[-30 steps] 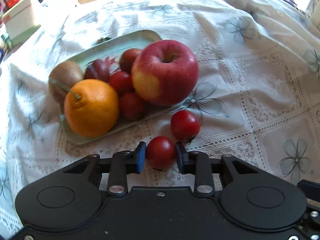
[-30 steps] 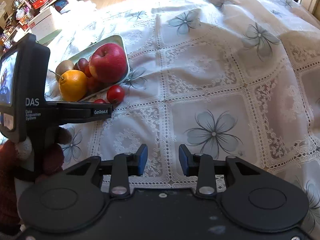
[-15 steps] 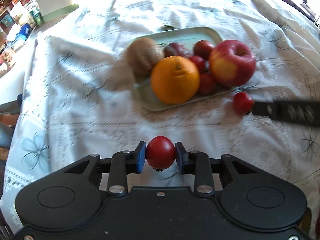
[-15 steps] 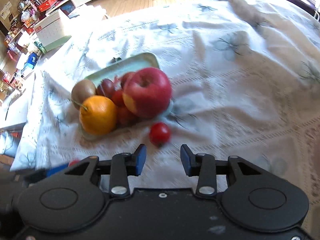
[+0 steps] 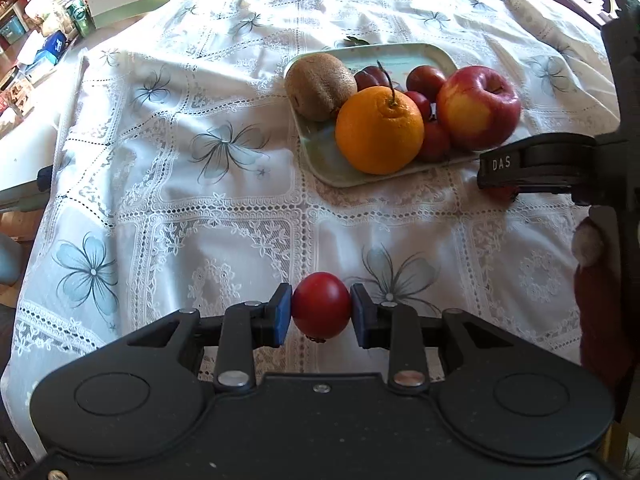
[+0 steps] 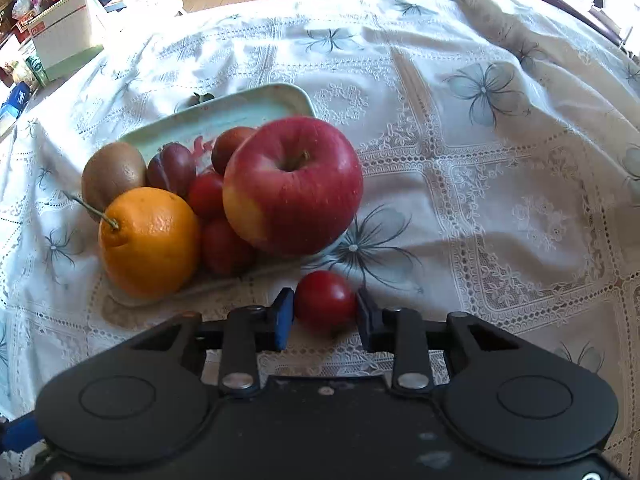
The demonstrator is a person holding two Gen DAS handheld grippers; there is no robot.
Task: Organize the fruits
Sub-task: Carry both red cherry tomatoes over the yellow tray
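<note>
My left gripper [image 5: 321, 314] is shut on a small red tomato [image 5: 321, 304] and holds it above the tablecloth, short of the pale green tray [image 5: 400, 54]. On the tray [image 6: 256, 108] lie a red apple [image 6: 292, 184], an orange [image 6: 148, 240], a kiwi [image 6: 112, 172] and several small dark red fruits. My right gripper [image 6: 325, 312] is low at the tray's near edge. Its jaws are closing on a second red tomato [image 6: 325, 300] that lies on the cloth, and both blue pads touch its sides.
A white lace tablecloth with blue flowers [image 6: 484, 88] covers the table. In the left wrist view the right tool's black housing [image 5: 540, 164] and a hand in a dark red sleeve [image 5: 600, 312] fill the right edge. Boxes and clutter [image 5: 48, 20] stand beyond the far left edge.
My left gripper has carried its tomato away from the tray, toward the table's near left. My right gripper has come over to the tray's edge and closed around the loose tomato.
</note>
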